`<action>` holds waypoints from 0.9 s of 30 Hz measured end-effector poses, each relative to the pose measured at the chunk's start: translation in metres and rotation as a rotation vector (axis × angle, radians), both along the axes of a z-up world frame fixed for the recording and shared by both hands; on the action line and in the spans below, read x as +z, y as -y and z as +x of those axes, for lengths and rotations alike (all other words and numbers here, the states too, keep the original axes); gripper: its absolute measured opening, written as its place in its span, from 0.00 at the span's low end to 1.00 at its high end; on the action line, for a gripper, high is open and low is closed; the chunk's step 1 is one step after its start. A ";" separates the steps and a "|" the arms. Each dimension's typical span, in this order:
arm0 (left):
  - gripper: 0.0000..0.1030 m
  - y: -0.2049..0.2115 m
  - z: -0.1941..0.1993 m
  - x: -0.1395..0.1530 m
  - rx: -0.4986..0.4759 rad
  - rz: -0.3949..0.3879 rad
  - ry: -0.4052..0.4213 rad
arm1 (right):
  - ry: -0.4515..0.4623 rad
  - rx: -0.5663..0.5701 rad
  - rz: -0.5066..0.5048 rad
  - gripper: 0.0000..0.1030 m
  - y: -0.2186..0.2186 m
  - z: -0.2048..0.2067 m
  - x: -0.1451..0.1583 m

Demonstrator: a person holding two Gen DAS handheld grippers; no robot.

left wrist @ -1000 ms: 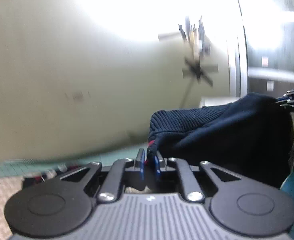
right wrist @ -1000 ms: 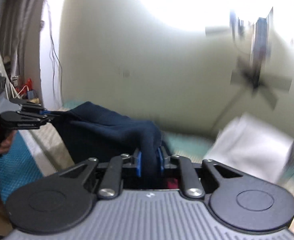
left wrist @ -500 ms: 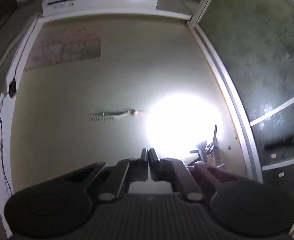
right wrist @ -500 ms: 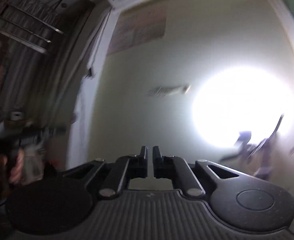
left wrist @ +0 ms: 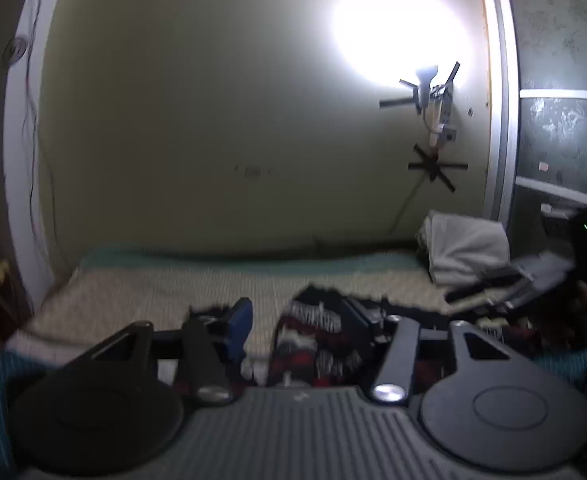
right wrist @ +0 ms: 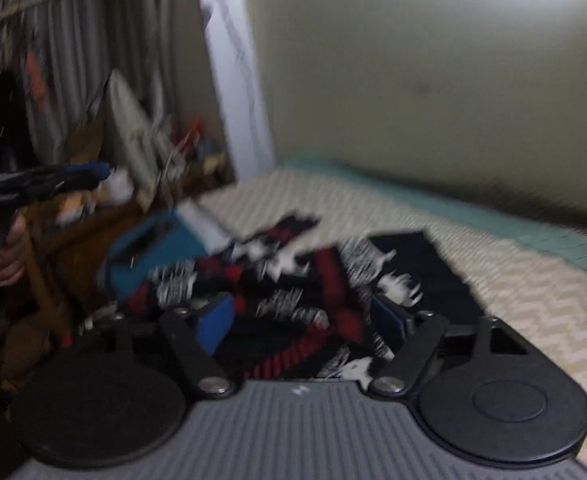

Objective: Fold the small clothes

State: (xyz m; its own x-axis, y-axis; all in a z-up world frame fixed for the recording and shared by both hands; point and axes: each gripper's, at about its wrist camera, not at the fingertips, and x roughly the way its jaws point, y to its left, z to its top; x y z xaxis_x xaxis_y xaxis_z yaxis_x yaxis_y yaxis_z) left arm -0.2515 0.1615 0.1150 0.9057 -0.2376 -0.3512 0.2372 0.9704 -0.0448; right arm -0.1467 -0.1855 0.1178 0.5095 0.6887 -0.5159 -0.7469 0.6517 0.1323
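Here, in the left wrist view, the left gripper [left wrist: 297,320] has just been opening and its jaws stand apart with nothing pinched; a red, black and white patterned garment [left wrist: 317,332] lies on the cream bedspread [left wrist: 153,292] just under and beyond its right finger. Far right, a folded pale cloth [left wrist: 467,248] sits against the wall, and the right gripper [left wrist: 505,288] shows at the right edge, held low over the bed. A bright lamp glare [left wrist: 397,28] washes out the upper wall.

In the right wrist view, blurred by motion, the right gripper [right wrist: 305,316] has also just been opening; its blue pads [right wrist: 213,320] stand wide, and the patterned garment [right wrist: 317,276] lies crumpled between and beyond them, not clamped. The left gripper [right wrist: 45,182] shows at far left, gripped by a hand [right wrist: 7,256].

Judging from this, a new piece is being taken up: both claws are coming down onto it. The next move calls for each to close on an edge or corner so it can be spread flat.

Only the right view shows the garment's full spread and the clutter [right wrist: 165,152] beside the bed; only the left view shows the pale folded cloth.
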 end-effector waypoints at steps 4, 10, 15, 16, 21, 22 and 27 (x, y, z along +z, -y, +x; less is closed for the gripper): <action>0.57 0.000 -0.019 -0.034 0.057 0.023 -0.121 | 0.023 0.143 -0.152 0.68 -0.045 0.025 -0.002; 0.73 -0.031 -0.023 -0.052 0.130 -0.176 -0.244 | -0.004 0.252 -0.402 0.58 -0.096 0.045 -0.038; 0.75 -0.038 -0.018 -0.045 0.132 -0.174 -0.239 | 0.003 0.209 -0.350 0.02 -0.080 0.025 -0.028; 0.75 -0.037 -0.018 -0.041 0.134 -0.158 -0.219 | 0.032 0.200 -0.320 0.02 -0.072 0.017 -0.021; 0.75 -0.021 -0.009 -0.023 0.071 -0.059 -0.106 | 0.193 -0.016 -0.133 0.00 0.010 -0.020 0.038; 0.75 -0.015 -0.006 -0.020 0.045 -0.043 -0.090 | 0.233 -0.089 -0.115 0.00 0.029 -0.022 0.046; 0.80 0.026 0.009 -0.014 -0.109 0.035 -0.037 | 0.250 -0.441 0.030 0.00 0.124 -0.030 0.066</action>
